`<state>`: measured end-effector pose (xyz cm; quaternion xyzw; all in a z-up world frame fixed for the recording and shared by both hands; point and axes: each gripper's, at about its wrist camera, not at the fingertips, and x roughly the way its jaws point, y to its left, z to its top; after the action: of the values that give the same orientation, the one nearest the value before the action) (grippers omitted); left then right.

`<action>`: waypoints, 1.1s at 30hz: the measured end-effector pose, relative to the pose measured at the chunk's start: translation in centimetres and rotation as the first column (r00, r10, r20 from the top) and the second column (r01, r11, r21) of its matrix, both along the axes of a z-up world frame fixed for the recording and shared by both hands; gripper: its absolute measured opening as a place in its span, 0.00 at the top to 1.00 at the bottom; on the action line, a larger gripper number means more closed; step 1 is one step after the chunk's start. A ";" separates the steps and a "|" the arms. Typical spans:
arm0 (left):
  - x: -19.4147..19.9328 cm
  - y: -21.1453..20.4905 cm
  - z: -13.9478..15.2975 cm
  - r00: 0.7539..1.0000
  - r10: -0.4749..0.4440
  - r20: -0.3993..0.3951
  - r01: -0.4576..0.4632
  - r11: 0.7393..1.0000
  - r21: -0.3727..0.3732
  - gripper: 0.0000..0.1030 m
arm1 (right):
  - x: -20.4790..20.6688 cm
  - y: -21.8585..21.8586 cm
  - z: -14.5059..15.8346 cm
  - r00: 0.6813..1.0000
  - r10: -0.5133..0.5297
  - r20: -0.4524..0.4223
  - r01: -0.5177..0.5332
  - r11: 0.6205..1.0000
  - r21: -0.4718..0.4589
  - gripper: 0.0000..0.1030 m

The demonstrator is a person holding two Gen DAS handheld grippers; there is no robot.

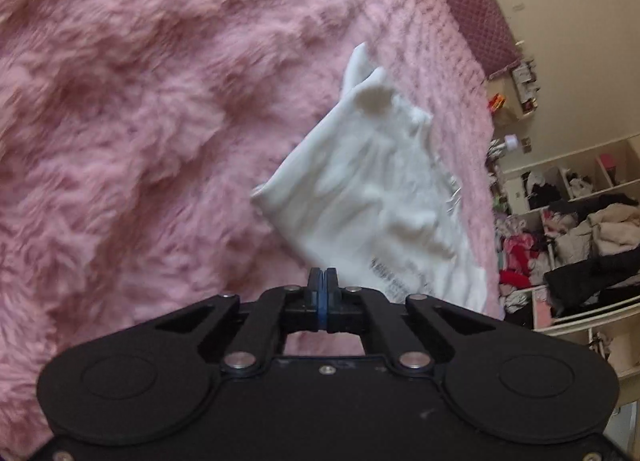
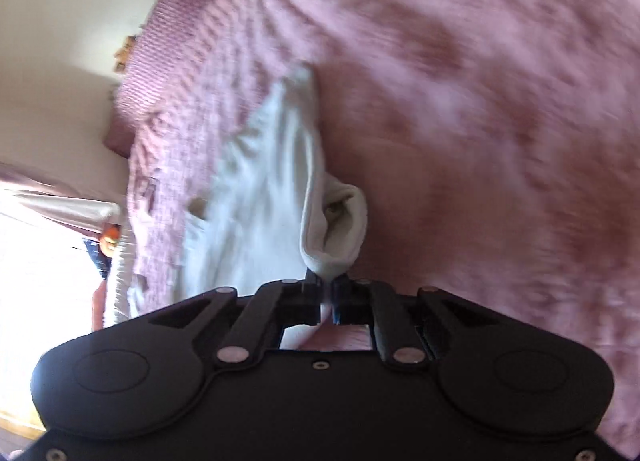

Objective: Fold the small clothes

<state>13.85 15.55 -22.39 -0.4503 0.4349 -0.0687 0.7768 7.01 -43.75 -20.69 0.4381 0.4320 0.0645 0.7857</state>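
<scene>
A pink shaggy blanket [image 1: 160, 121] covers a bed in a cluttered bedroom, with open shelves [image 1: 580, 221] of piled clothes beyond the blanket's edge. One white garment [image 1: 372, 189], small and printed with dark lettering near one hem, hangs over the blanket close to that edge, held up between two grippers. The left gripper [image 1: 323, 273] has its jaws pressed together at the garment's lower edge; whether cloth is pinched between them cannot be told from this angle. The right gripper [image 2: 326, 281] is clamped on a folded hem of the same garment [image 2: 272, 189], the cloth bunching into a loop just above the pads. The fabric looks thin, light and limp, creasing freely and likely to sag or slip unless gripped at corners or hems, where the doubled seam gives firmer purchase. Count: one garment, two grippers, one blanket.
</scene>
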 end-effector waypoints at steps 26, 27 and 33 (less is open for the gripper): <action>25.8 -5.8 2.5 0.965 -0.234 0.121 0.119 0.798 0.590 0.60 | 20.4 8.1 3.0 0.935 0.341 0.101 -0.181 0.701 -0.689 0.65; 25.9 -5.9 2.3 0.963 -0.242 0.116 0.129 0.797 0.590 0.61 | 20.5 8.2 2.8 0.934 0.344 0.102 -0.190 0.716 -0.672 0.69; 26.1 -6.7 2.7 0.954 -0.259 0.153 0.114 0.781 0.614 0.67 | 19.6 8.7 2.7 0.922 0.369 0.116 -0.205 0.720 -0.663 0.85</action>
<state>39.95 8.86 -19.70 -0.1253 0.3841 -0.0563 0.9130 26.64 -35.06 -17.94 0.0603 0.3925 0.0881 0.9136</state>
